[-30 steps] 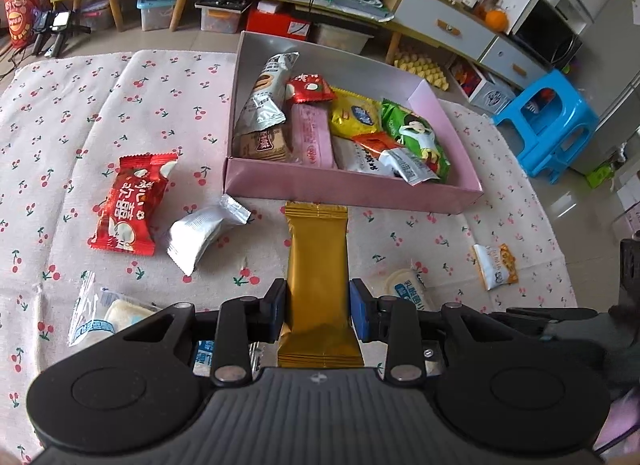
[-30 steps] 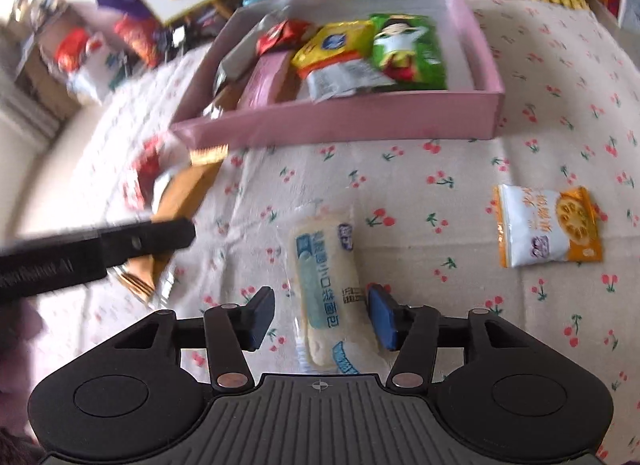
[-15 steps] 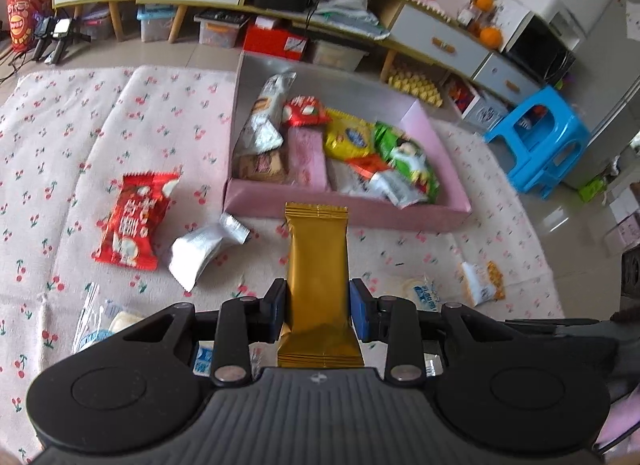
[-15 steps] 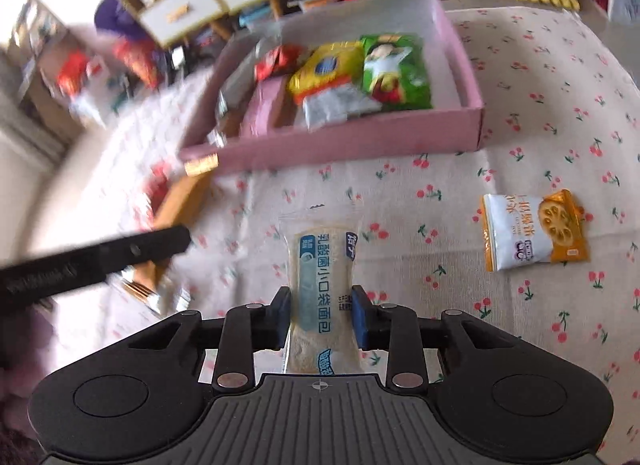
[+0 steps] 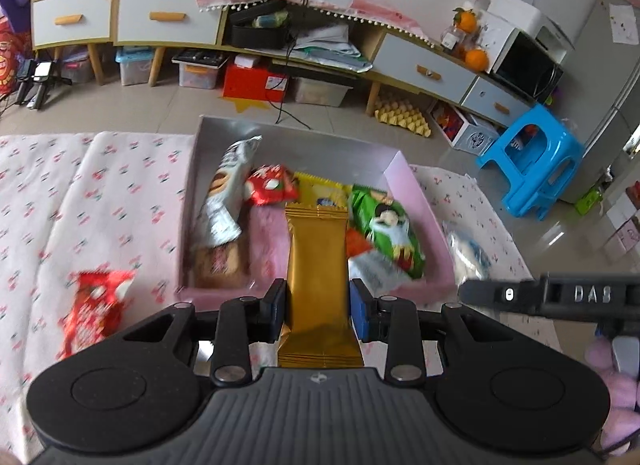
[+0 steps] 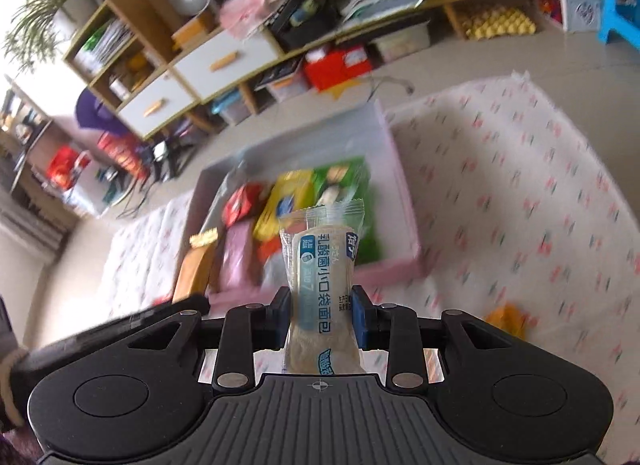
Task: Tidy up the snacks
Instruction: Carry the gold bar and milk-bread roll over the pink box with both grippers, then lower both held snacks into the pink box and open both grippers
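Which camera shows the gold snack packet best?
The left wrist view: the gold packet fills its center, sharp, clamped by the left gripper. The right wrist view catches only a blurred sliver by the pink box.

Tiled floor (image 5: 160, 105) — long drawer cabinet (image 5: 168, 17), blue stool (image 5: 532, 161) beside.

Bright, even daylight fills both views, casting only soft, faint shadows. Fisheye distortion bends the cabinets (image 5: 168, 21) and floor toward the dark corners. The right wrist view is heavily motion-smeared across the cherry-print cloth (image 6: 520, 193) and pink box (image 6: 404, 193); the left wrist view blurs mainly the red packet (image 5: 96, 305).
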### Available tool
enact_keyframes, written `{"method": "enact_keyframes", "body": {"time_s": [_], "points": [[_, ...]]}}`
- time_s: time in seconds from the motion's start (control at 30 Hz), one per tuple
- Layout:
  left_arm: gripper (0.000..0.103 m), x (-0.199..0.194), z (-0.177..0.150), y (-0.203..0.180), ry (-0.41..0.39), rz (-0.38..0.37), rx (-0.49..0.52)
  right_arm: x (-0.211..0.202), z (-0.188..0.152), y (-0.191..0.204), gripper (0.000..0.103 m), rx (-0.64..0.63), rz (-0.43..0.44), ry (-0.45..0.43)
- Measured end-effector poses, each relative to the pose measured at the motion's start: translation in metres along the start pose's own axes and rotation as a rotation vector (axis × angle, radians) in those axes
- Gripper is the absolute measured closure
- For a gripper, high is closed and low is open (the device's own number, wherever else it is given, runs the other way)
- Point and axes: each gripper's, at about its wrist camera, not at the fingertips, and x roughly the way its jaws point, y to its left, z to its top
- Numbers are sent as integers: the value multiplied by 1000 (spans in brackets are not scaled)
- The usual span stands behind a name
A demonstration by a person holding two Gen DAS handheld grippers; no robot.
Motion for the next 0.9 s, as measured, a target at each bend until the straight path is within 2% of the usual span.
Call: {"method": "enact_keyframes", "body": {"time_s": [0.17, 0.37, 0.67, 0.73, 0.77, 0.8, 0.83, 0.9], "points": [[73, 22, 12, -3, -13, -1, -3, 20, 28, -5, 73, -10, -56, -36], [73, 37, 18, -3, -30, 17, 6, 50, 52, -4, 73, -86, -133, -62], [72, 44, 23, 3, -61, 30, 8, 75, 74, 0, 70, -122, -132, -110], [69, 46, 25, 3, -73, 39, 14, 77, 79, -1, 69, -112, -128, -126], [67, 45, 24, 3, -81, 42, 17, 77, 80, -3, 63, -98, -119, -129], [63, 45, 25, 3, -82, 37, 19, 76, 81, -5, 51, -85, -105, -132], [58, 45, 26, 2, -81, 32, 20, 75, 81, -6, 47, -74, -92, -140], [54, 44, 25, 2, -85, 33, 22, 71, 81, -7, 45, -74, -86, -158]]}}
